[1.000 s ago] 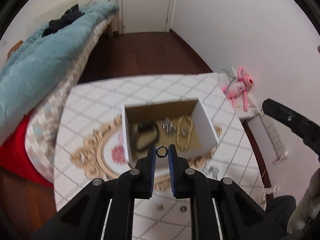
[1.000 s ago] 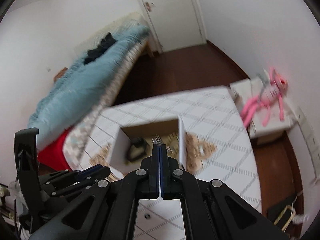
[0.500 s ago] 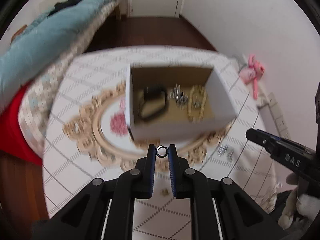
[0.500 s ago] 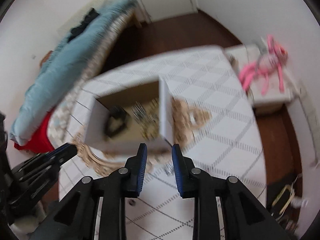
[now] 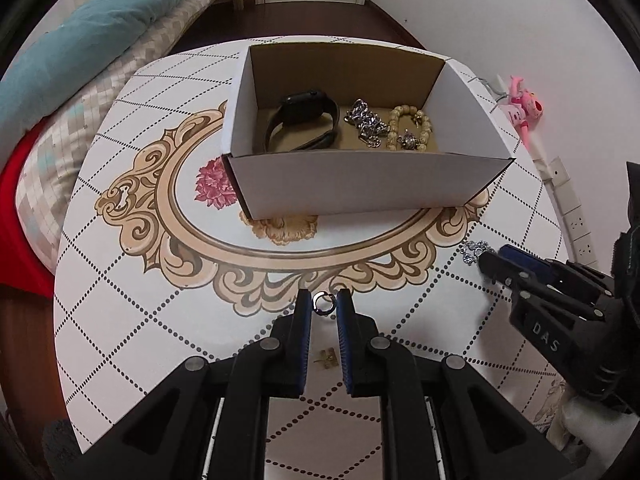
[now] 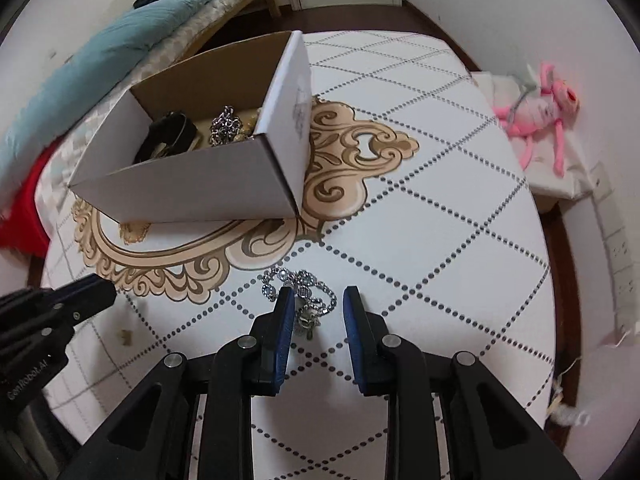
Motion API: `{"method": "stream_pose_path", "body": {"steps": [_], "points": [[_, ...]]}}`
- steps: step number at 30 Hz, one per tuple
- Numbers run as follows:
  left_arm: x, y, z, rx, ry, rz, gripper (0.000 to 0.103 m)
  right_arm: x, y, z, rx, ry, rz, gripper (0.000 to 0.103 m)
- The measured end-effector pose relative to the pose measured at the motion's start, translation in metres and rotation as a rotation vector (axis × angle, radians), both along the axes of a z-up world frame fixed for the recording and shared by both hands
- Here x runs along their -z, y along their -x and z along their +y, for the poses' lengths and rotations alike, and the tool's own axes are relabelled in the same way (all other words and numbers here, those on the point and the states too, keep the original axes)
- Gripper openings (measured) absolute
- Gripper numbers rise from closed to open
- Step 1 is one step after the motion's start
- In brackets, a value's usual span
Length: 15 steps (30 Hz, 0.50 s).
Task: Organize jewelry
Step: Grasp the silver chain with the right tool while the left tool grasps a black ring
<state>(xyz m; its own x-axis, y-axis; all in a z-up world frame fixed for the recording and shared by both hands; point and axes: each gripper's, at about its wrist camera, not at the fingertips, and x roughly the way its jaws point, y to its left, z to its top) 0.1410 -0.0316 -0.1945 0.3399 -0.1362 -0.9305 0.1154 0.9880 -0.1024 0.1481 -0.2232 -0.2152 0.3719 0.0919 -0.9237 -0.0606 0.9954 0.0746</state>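
An open white cardboard box point(image 5: 360, 188) stands on the patterned table point(image 5: 132, 280) and holds a black watch point(image 5: 304, 118), a silver chain point(image 5: 366, 122) and a beaded bracelet point(image 5: 410, 128). My left gripper point(image 5: 323, 303) is shut on a small silver ring point(image 5: 323, 303), above the table in front of the box. My right gripper point(image 6: 318, 304) is open, its fingers either side of a rhinestone bracelet point(image 6: 298, 284) lying on the table. A small gold earring point(image 5: 327, 358) lies below the left gripper.
A bed with a teal quilt point(image 5: 100, 16) runs along the table's left side. A pink plush toy point(image 6: 536, 108) lies on a white box at the right by the wall. The box point(image 6: 192, 184) also shows in the right wrist view.
Both grippers have pulled back from the box and dropped toward the table. The right gripper has opened and come down around the rhinestone bracelet. The left still holds the ring.
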Motion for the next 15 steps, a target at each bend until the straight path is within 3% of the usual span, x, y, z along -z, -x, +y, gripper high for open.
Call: {"method": "stream_pose_path", "body": {"steps": [1,3,9,15], "points": [[0.001,0.001,0.001,-0.001,-0.002,0.001,0.010,0.001,0.000,0.003,-0.005,0.016,-0.002,0.010],[0.002,0.002,0.001,-0.005,-0.001,0.004,0.010,0.001,0.000,0.007,-0.010,0.015,0.001,0.004],[-0.009,0.007,0.007,-0.008,0.013,-0.014,0.010,-0.018,0.010,-0.003,0.052,-0.087,-0.054,0.002],[-0.040,0.008,0.008,-0.001,0.062,-0.058,0.010,-0.075,0.019,-0.013,0.070,-0.190,-0.150,0.002]]}}
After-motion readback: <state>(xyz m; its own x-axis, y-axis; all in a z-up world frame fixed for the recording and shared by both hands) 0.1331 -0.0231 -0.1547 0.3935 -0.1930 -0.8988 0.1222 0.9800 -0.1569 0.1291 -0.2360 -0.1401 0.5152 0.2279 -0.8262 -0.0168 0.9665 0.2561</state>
